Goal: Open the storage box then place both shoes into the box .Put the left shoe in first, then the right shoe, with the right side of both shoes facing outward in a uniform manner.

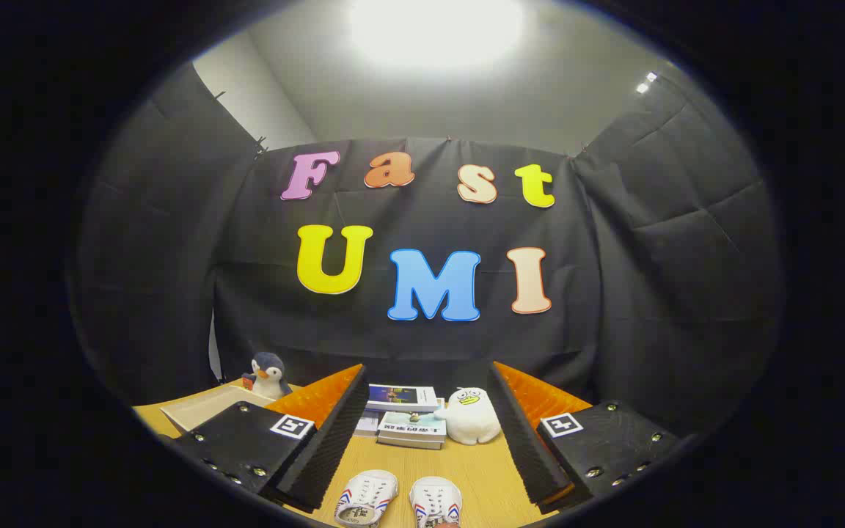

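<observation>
Gripper view: claw (426, 440) spread wide above wooden table (481, 477), two white shoes (398, 500) between its fingers, black-draped booth beyond.

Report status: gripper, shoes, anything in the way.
Gripper open, holding nothing. Two white shoes side by side on the table between the fingers. Books and white plush beyond them.

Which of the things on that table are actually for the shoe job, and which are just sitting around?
For the job:
- two white shoes, side by side between the fingers
- the tool, open and holding nothing

Just lying about:
- penguin toy, beyond the left finger
- white plush toy
- stack of books
- pale tray, beside the penguin

I can't make out a storage box.
</observation>
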Demonstrator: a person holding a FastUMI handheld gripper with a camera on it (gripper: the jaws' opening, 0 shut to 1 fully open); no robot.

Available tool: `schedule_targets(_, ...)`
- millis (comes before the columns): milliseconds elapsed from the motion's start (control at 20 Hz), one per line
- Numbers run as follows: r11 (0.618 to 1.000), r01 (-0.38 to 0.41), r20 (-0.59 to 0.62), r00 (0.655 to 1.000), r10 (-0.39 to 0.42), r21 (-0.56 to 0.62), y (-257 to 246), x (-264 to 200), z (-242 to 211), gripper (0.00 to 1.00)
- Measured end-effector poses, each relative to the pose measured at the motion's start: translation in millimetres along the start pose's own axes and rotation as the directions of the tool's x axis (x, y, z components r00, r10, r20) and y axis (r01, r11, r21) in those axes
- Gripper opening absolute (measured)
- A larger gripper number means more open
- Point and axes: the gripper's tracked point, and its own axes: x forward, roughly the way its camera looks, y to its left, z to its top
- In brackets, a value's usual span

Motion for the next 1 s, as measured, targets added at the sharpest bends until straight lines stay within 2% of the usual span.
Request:
schedule_targets(800, 1.0, 0.004, -0.001, 1.0, -0.004, 0.005, 4.1, -2.4, -2.8, 0.97)
schedule_targets(1000, 0.996, -0.052, -0.034, 0.998, 0.055, 0.073, 19.6, -2.3, -10.3, 0.97)
